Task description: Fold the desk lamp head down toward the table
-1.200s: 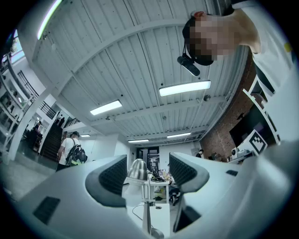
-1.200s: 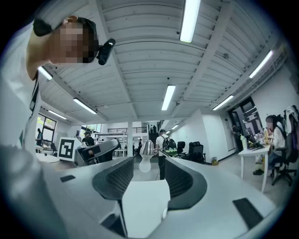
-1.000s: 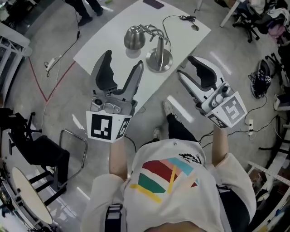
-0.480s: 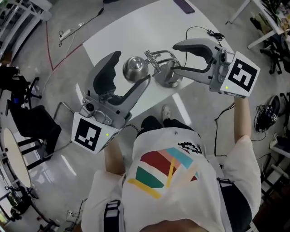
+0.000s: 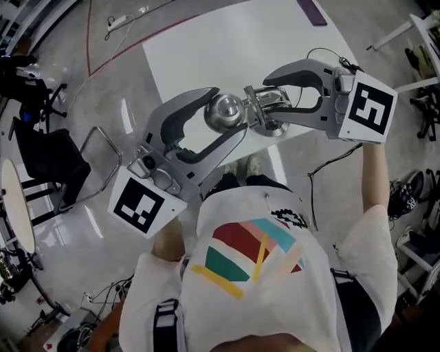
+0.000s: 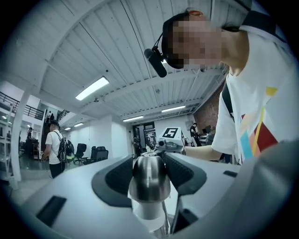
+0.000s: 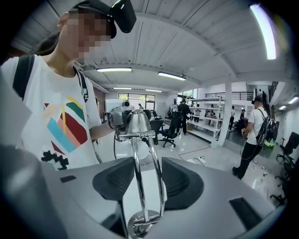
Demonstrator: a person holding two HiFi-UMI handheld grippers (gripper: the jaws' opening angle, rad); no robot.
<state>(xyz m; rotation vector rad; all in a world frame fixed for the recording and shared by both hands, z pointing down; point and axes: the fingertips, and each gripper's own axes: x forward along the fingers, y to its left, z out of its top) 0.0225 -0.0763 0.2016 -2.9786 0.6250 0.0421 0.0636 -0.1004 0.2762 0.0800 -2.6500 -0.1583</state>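
The left gripper (image 5: 227, 111) is held with its two jaws widely apart, and the lamp head (image 5: 224, 112) is placed between them. In the left gripper view this round metal head (image 6: 148, 179) fills most of the gap between the dark pads (image 6: 114, 175), but it cannot be told if it is touched. The right gripper (image 5: 269, 97) is opened in a similar way. Its jaws are set around the lamp arm (image 5: 265, 103). In the right gripper view the two chrome rods (image 7: 140, 177) of this arm are seen between the pads, with only a narrow gap at each side.

The lamp is found at the near edge of a white table (image 5: 227, 48), with its round base (image 7: 140, 219) on the surface and its head at the left of the arm. A dark flat object (image 5: 311, 12) is laid at the far right of the table. The table is surrounded by a grey shiny floor (image 5: 89, 103), and a black chair (image 5: 48, 155) is seen at the left. The room is a large hall with a white ribbed ceiling and strip lights (image 6: 92, 87).

One lamp is counted, with one head, one base and two rods. Two grippers are counted, each with two jaws. A marker cube (image 5: 144, 210) is carried by the left gripper and a second marker cube (image 5: 371, 110) by the right one.
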